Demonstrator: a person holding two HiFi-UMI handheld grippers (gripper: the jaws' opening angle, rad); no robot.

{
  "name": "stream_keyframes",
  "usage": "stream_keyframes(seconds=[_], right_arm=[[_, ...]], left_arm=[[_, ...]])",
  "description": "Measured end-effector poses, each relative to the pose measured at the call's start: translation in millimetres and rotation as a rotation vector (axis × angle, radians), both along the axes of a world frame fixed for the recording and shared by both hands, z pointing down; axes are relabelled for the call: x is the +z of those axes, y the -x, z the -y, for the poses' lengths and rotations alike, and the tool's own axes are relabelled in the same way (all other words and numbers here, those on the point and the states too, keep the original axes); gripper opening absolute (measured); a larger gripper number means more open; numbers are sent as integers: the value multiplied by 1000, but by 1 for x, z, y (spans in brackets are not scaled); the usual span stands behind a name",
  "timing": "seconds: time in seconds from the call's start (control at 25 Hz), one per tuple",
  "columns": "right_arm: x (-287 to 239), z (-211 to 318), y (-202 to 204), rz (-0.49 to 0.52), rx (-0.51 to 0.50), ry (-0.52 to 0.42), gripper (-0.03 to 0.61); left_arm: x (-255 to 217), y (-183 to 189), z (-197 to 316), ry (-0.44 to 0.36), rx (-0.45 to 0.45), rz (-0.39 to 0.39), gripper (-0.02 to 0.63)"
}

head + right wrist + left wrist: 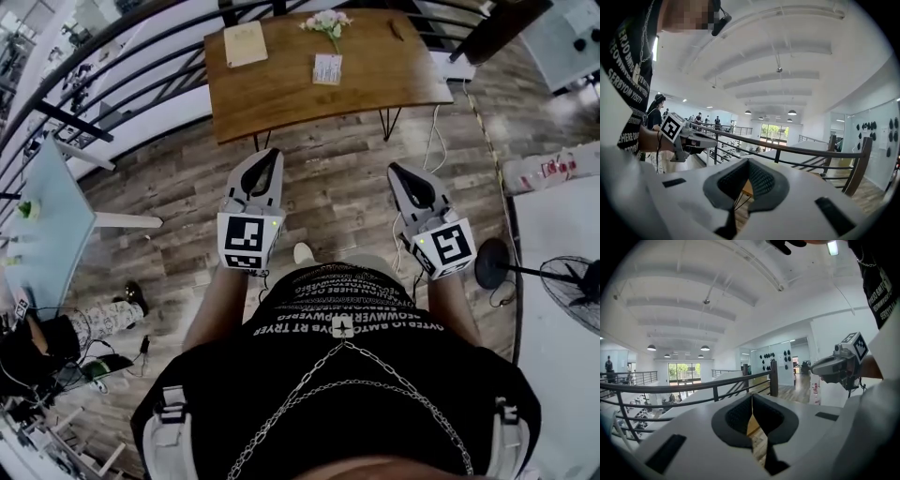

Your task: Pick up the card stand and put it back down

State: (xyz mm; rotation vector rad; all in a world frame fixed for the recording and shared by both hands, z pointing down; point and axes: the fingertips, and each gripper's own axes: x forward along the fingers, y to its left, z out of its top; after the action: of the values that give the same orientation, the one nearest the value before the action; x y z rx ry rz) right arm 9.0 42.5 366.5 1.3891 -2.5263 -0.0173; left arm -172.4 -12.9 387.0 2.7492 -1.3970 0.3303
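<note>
The card stand (pixel 327 68), a small white card set upright, is on the wooden table (pixel 281 98) far ahead in the head view. Both grippers hang in the air in front of the person's body, well short of the table. My left gripper (pixel 273 156) points toward the table with its jaws together and nothing between them (pixel 751 398). My right gripper (pixel 395 170) is likewise shut and empty (pixel 749 162). Each gripper view shows the other gripper beside it: the right one (pixel 839 365), the left one (pixel 683 136). Neither gripper view shows the card stand.
On the table also lie a tan pad (pixel 246 43), a sprig of flowers (pixel 326 22) and a small dark item (pixel 397 30). A black railing (pixel 112 70) runs behind the table. A glass side table (pixel 47 220) is left, a standing fan (pixel 572 291) right.
</note>
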Motion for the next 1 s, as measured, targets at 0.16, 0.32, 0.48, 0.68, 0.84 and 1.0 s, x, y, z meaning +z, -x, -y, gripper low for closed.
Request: stream_keyframes(seconds=[0.16, 0.32, 0.48, 0.68, 0.84, 1.0], right_arm=[[0, 1, -4, -11, 13, 6, 11], [3, 4, -18, -2, 37, 20, 11], [13, 14, -38, 16, 57, 42, 11], [14, 42, -67, 38, 44, 41, 11], [15, 76, -83, 65, 14, 35, 11], [20, 111, -97, 78, -10, 47, 11]], left_arm=[[8, -8, 2, 22, 27, -6, 29], [11, -31, 6, 36, 71, 0, 29], [9, -52, 19, 27, 95, 17, 29], [7, -74, 43, 23, 70, 35, 29], [5, -94, 67, 18, 47, 46, 29], [5, -108, 95, 16, 26, 44, 29]])
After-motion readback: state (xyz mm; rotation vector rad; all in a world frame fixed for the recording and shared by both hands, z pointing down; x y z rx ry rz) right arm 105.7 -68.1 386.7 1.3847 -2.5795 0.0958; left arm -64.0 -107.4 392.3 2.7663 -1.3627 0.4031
